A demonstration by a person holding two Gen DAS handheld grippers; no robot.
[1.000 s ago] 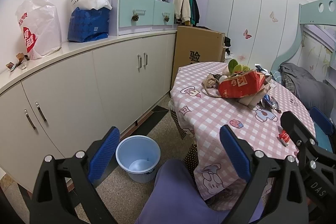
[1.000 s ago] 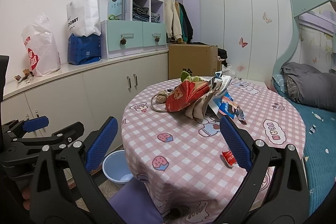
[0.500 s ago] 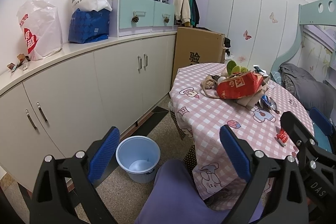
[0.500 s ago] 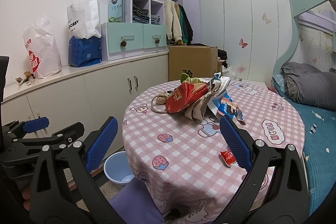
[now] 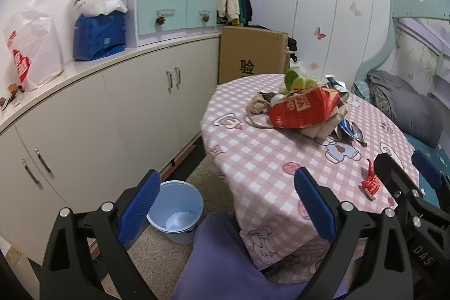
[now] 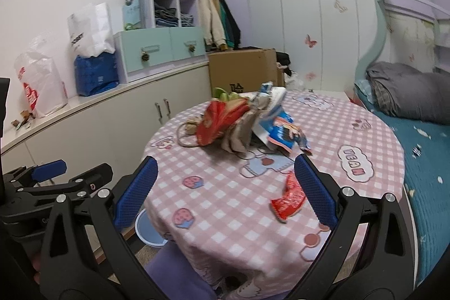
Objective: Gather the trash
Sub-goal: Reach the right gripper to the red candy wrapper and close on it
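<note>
A round table with a pink checked cloth point(image 5: 261, 159) point(image 6: 225, 198) carries a heap of trash: a big red bag point(image 5: 301, 110) point(image 6: 218, 120), brown paper point(image 6: 240, 134), blue wrappers point(image 6: 284, 131) point(image 5: 350, 130) and green peel point(image 5: 298, 80). A small red wrapper point(image 6: 288, 198) point(image 5: 371, 183) lies alone near the table's near edge. My right gripper point(image 6: 225, 193) is open above the table, the red wrapper just inside its right finger. My left gripper point(image 5: 227, 201) is open over the floor and the table's edge. A light blue bin point(image 5: 175, 211) point(image 6: 147, 228) stands on the floor beside the table.
White cabinets point(image 5: 118, 114) run along the left wall, with bags point(image 5: 98, 35) on top. A cardboard box point(image 5: 253, 58) stands behind the table. A bed with a grey blanket point(image 6: 405, 92) is on the right. A purple seat point(image 5: 225, 257) sits under the grippers.
Both grippers have moved forward toward the table. The right one has come in over the tabletop, bringing the small red wrapper close to its right finger. Both stay open.
</note>
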